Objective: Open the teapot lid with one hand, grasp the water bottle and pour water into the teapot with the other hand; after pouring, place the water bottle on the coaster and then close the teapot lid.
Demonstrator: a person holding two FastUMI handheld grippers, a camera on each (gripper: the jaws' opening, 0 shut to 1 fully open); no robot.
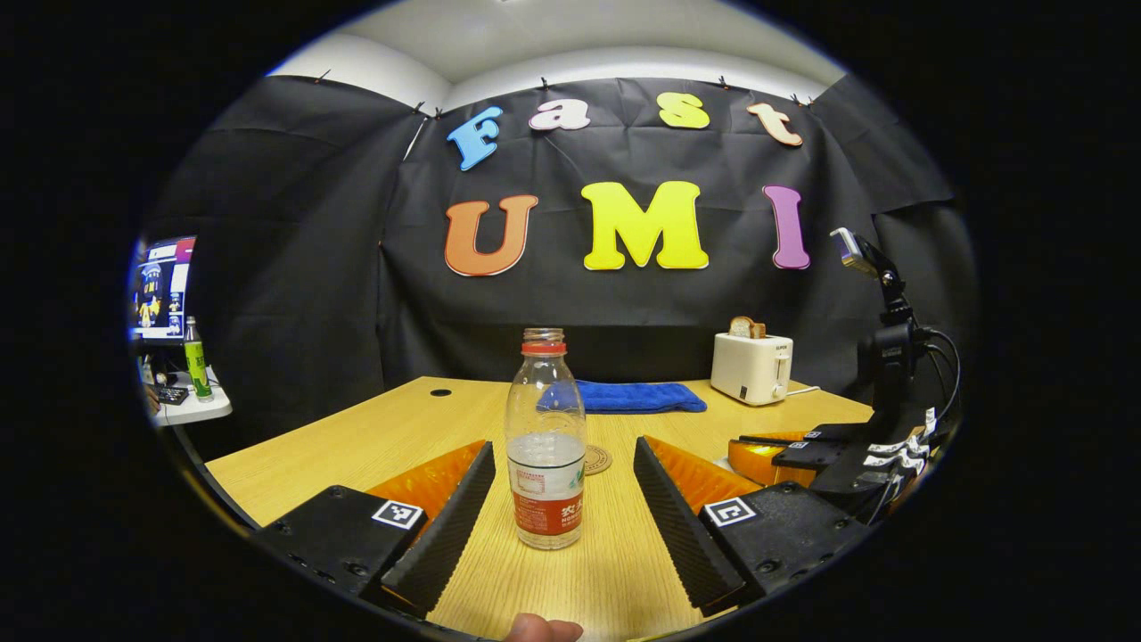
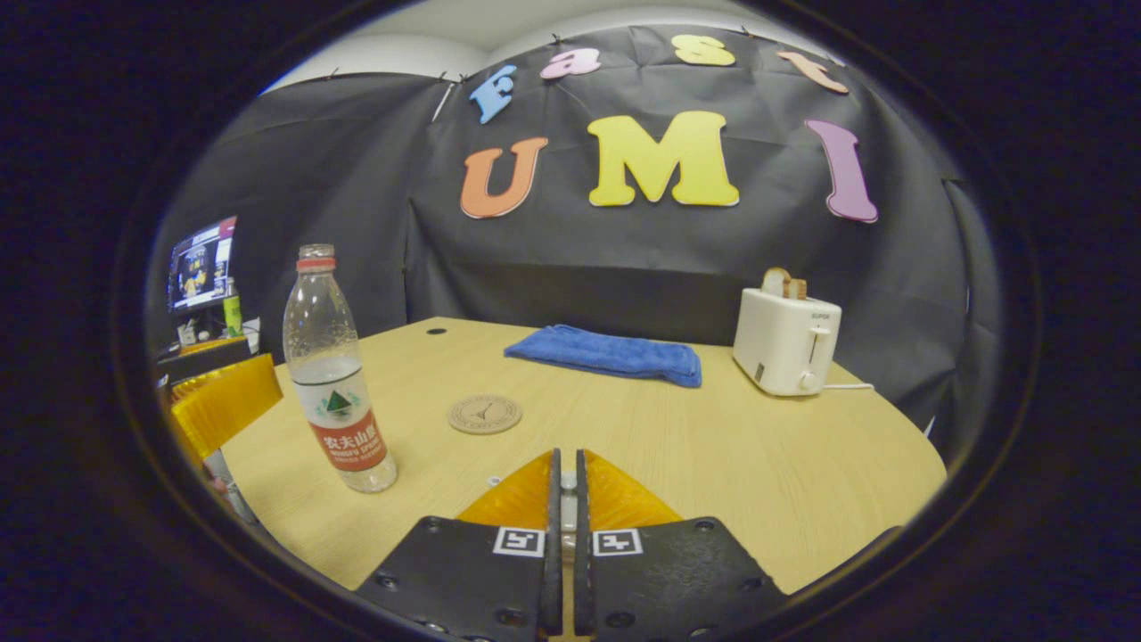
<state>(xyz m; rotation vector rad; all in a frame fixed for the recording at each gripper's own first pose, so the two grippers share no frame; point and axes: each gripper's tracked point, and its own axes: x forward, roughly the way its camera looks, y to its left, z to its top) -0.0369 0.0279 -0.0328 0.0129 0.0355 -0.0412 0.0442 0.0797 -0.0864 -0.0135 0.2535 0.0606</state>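
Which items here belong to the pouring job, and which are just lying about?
Job:
- bottle, uncapped, upright between the open left tool fingers, not gripped
- coaster, bare, behind the bottle
- right tool, closed, holding nothing

Lying about:
- blue towel
- toaster with toast
- monitor off the table

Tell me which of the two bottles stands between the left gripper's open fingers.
The clear water bottle with the red neck ring, uncapped and partly filled, upright on the wooden table. The green bottle stands far off on a side desk beside the monitor.
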